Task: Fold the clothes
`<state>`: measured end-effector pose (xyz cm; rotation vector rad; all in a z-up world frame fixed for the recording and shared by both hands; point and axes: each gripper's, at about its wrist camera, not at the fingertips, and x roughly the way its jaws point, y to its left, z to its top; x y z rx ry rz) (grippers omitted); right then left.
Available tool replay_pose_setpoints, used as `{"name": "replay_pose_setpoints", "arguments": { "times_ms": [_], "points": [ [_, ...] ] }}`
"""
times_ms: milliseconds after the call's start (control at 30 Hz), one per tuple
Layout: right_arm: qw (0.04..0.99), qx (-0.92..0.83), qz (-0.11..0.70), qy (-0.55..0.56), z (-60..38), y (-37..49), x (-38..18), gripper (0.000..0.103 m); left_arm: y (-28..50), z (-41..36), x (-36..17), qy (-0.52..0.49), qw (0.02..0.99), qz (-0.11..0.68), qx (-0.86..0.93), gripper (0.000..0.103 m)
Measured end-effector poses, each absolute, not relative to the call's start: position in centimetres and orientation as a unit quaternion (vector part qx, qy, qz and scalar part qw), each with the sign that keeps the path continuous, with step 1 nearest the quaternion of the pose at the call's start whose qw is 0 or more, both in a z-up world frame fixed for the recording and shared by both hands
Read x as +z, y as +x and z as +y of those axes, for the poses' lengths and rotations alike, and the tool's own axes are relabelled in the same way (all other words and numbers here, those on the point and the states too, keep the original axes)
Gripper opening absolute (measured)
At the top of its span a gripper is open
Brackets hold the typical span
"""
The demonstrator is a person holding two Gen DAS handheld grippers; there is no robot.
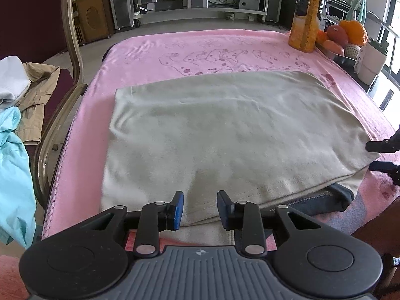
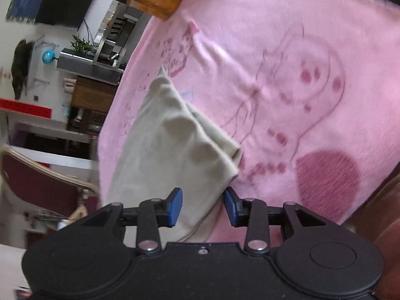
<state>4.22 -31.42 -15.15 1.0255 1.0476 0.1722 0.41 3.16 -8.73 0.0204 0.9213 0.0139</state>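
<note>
- Living-room setting, shelving and speakers at the back; bench (image 1: pixel 350 195) covered by a pink blanket (image 1: pixel 200 50) with a cartoon print.
- Beige garment (image 1: pixel 225 130) lies on the blanket in the middle of the bench, already folded into a fairly neat rectangle, a few layers thick at the right edge.
- Dark collar or trim (image 1: pixel 332 197) pokes out from under its near right corner, so the fold is not fully tidy.
- Left hand-held gripper (image 1: pixel 200 207) sits at the near edge of the garment, jaws partly apart, pads not pressing cloth; holding nothing.
- Right hand-held gripper (image 2: pixel 203 206) is at the garment's right side, jaws partly apart; cloth edge lies between the pads but looks released, not pinched.
- Judgement: this fold looks just laid down; one more fold or a tidy-up of the corner may be left.
- Chair (image 1: pixel 57 115) at left carries more clothes: white piece (image 1: pixel 12 80), tan jacket (image 1: pixel 37 92), light blue garment (image 1: pixel 12 175), none folded neatly, likely still to do.
- Orange bottle (image 1: pixel 306 12) and fruit (image 1: pixel 345 35) stand at the far right corner, well apart from the garment.
</note>
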Motion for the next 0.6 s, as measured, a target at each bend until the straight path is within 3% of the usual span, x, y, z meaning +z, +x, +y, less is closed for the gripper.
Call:
{"name": "replay_pose_setpoints", "arguments": {
  "times_ms": [167, 433, 600],
  "points": [
    [0.681, 0.113, 0.492, 0.531, -30.2, 4.3, -16.8, 0.037, 0.6, 3.4, -8.8, -0.001, 0.894, 0.448, 0.01, 0.03],
    [0.738, 0.044, 0.399, 0.542, -28.8, 3.3, -16.4, 0.036, 0.7, 4.3, -8.7, -0.025, 0.893, 0.449, 0.016, 0.03],
    [0.742, 0.085, 0.444, 0.495, -26.9, 4.3, -16.2, 0.035, 0.9, 5.4, -8.5, -0.055, 0.892, 0.448, 0.024, 0.03]
  ]
}}
